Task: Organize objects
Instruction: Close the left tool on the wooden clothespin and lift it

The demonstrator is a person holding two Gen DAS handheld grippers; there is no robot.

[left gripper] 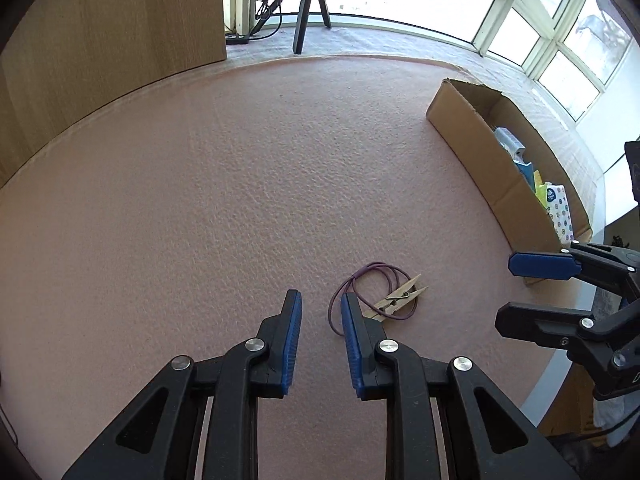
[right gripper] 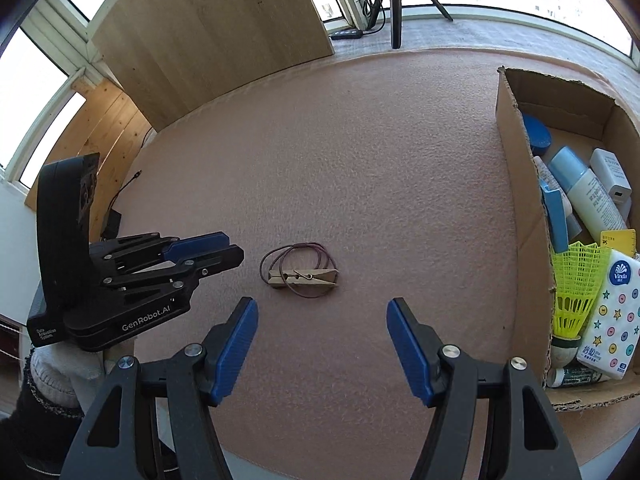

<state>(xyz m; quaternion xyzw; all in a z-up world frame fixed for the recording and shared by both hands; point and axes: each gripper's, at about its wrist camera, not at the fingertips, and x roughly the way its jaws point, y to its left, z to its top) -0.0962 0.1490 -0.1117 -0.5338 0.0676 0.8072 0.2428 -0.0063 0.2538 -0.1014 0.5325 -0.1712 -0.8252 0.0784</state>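
The pink mat [right gripper: 360, 140] lies bare at centre and far side. Passage is blocked at right by the cardboard box [right gripper: 516, 200], at far left by a wooden panel [right gripper: 208, 28], and mid-mat by a clothespin [right gripper: 306, 277] with looped cord [right gripper: 296, 252].

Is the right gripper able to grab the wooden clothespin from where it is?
Probably yes. The right gripper stands open and empty, and the clothespin lies just ahead of it on the bare pink mat. Only the purple hair band is tangled with it, so that may come along.
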